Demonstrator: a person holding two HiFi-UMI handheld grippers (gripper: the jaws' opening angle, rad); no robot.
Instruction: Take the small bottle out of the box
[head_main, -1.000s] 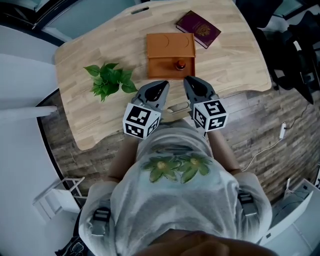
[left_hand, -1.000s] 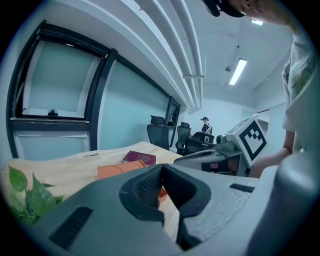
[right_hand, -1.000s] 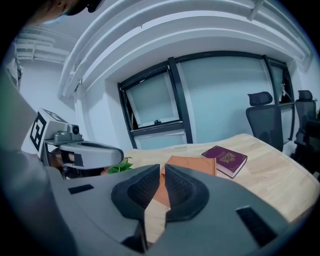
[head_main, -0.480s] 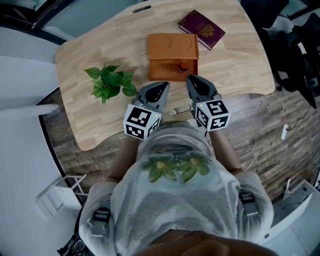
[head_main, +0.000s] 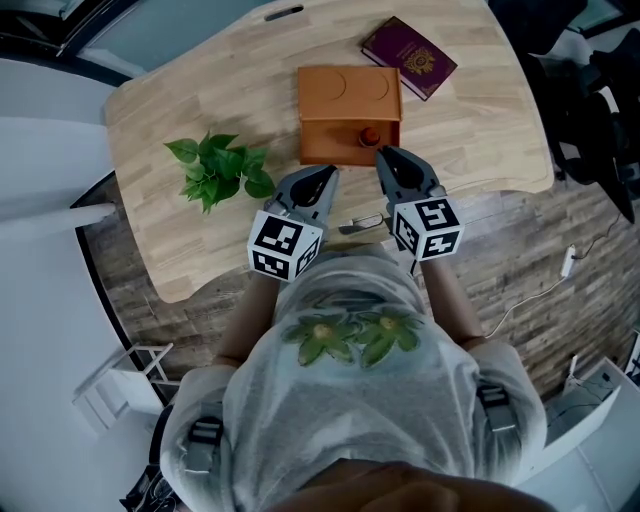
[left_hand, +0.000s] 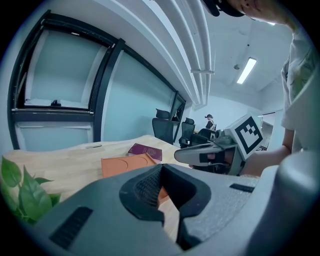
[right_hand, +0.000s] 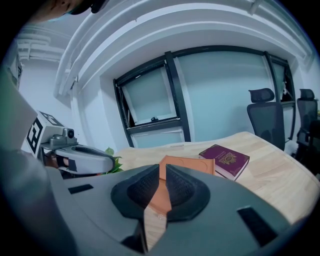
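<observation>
Over the near edge of the bench (head_main: 190, 95), the right gripper (head_main: 384, 154) points to the far side, jaws squeezed together and empty. Just past its tip stands the small bottle (head_main: 369, 134), in the near part of the orange box (head_main: 345, 92). Left of it, the left gripper (head_main: 322, 176) points the same way, jaws together and empty too.

Head view steeply down on table (head_main: 200, 110), gripper views low across it, all sharing the box (head_main: 348, 100)
</observation>
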